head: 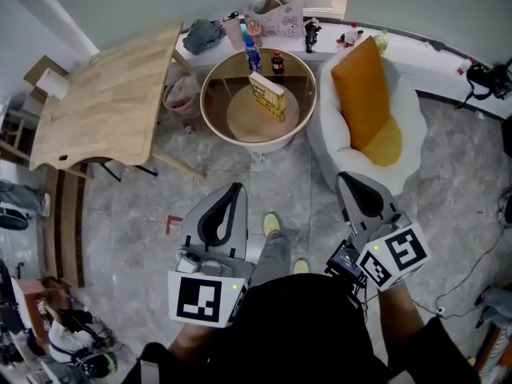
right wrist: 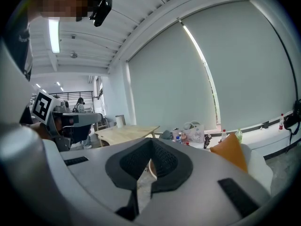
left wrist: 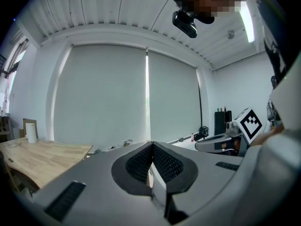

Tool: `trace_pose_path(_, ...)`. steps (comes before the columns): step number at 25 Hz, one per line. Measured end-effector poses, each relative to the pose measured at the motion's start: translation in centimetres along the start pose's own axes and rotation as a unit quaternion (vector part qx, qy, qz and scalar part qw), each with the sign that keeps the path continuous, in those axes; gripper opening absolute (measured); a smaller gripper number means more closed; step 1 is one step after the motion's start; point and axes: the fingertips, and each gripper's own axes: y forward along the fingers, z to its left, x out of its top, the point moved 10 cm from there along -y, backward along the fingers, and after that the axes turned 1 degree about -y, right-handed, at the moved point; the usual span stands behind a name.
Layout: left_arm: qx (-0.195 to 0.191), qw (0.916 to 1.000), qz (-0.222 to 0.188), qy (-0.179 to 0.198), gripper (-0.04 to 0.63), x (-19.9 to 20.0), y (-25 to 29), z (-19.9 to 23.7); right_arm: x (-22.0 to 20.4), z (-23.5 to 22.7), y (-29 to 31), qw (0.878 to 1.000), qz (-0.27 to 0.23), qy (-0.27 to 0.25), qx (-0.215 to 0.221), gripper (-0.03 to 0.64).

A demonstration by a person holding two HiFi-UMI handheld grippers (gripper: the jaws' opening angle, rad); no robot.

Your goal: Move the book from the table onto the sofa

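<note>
The yellow book (head: 268, 96) is standing on edge near the middle of the round surface (head: 213, 94), with two bottles (head: 253, 57) at the far edge behind it. The white sofa (head: 416, 118), bearing an orange cushion (head: 362, 82), is sitting just beside the surface's right edge. The left gripper (head: 234, 188) and right gripper (head: 345, 179) are hovering over the floor, well apart from the book, jaws pressed together and holding nothing.

**Head view:** from above the person, facing steeply down past the left gripper (head: 237, 189) and right gripper (head: 346, 181) to the round table (head: 203, 106) and sofa (head: 410, 110) ahead.

**Gripper views:** each close behind its own jaws, facing almost level toward the window blinds (left wrist: 103, 93).

All three views share the wooden desk (head: 112, 94). Head and right gripper views share the orange cushion (right wrist: 230, 153).
</note>
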Motion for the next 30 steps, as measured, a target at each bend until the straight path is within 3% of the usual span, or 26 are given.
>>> trace_pose_path(30,-0.026,0.9991,-0.012,-0.031,0.008,1.3,9.0,12.2,4.7,-0.6,13.1,1.0,0.01,-0.012,-0.027,0.009)
